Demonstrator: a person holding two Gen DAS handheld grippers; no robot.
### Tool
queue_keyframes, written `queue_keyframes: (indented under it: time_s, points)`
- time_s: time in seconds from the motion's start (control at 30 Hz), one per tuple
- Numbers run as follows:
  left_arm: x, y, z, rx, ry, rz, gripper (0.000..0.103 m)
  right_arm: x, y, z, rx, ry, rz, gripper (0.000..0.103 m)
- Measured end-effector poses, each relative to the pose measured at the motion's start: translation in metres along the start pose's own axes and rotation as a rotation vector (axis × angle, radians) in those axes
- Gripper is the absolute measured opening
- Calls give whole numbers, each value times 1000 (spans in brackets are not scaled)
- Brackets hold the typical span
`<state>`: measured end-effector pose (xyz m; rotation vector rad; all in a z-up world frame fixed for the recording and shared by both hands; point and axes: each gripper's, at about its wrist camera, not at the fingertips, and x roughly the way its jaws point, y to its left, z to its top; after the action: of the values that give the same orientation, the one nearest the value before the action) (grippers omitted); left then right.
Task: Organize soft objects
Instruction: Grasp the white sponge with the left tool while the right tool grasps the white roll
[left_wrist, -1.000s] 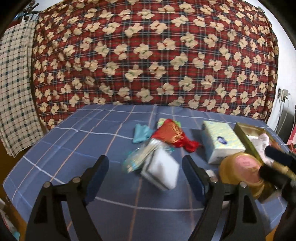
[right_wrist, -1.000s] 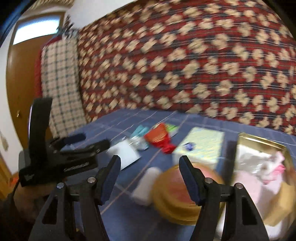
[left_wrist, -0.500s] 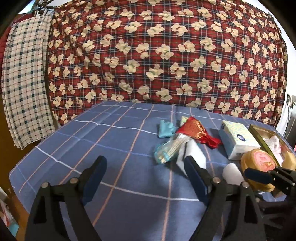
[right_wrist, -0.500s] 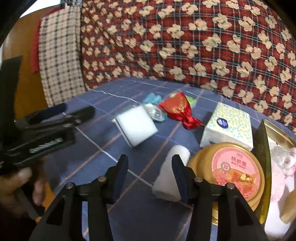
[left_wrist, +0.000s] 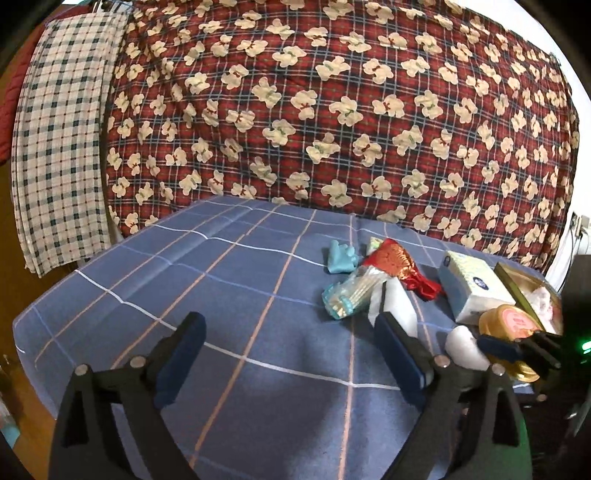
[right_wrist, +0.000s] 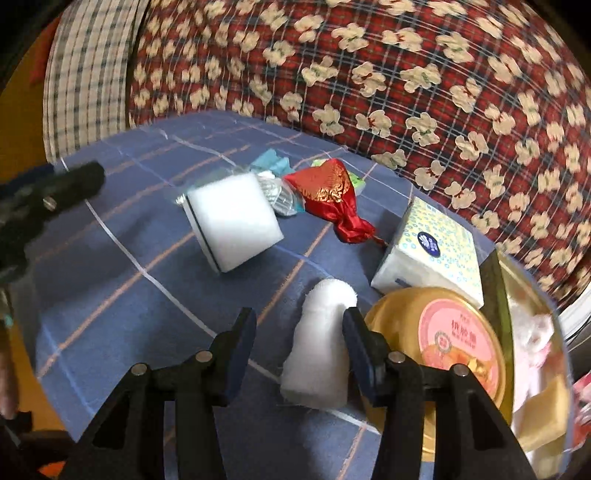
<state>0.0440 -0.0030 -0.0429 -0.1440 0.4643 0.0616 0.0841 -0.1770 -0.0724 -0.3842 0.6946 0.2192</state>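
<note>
Indoor light, moderately dim, warm cast. Both fisheye views bend straight lines strongly toward the rims; corners vignette to black. Left wrist view sharp; soft shadow on the blue checked tablecloth (left_wrist: 258, 332) ahead of the fingers. Right wrist view slightly motion-blurred, worst at the left edge. White sponge block (right_wrist: 232, 225) near overexposed.

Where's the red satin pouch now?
Right wrist view, centre: the red satin pouch lies on the blue checked cloth, between the white foam block and the tissue pack.
</note>
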Motion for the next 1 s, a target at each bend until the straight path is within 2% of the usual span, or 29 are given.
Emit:
queue_keyframes:
  time_s: [0.13, 0.27, 0.3, 0.33, 0.37, 0.7, 0.83, 1.0]
  points:
    - [-2, 2, 1, -18, -7, -10, 96, 11, 10, 3, -95, 40, -91, 53]
    - [-3, 2, 2, -25, -8, -20, 96, 10, 4, 4, -79, 39, -77, 52]
    - [-4, 2, 2, -26, -9, -19, 97, 10, 2, 5, -73, 36, -77, 47]
    - [-3, 2, 2, -27, -7, -18, 97, 11, 2, 5, -72, 31, -90, 35]
    - [-2, 2, 2, -30, -6, -19, 97, 9, 0, 6, -65, 12, -96, 28]
    - [1, -1, 3, -25, 11, -24, 97, -2, -15, 6, 45, -77, 85, 27]
    - [4, -11, 7, 1, 12, -33, 97, -8, -18, 9, 77, -123, 119, 27]
    - [9, -33, 15, 56, 19, -69, 97, -15, -31, 14, 103, -190, 104, 27]
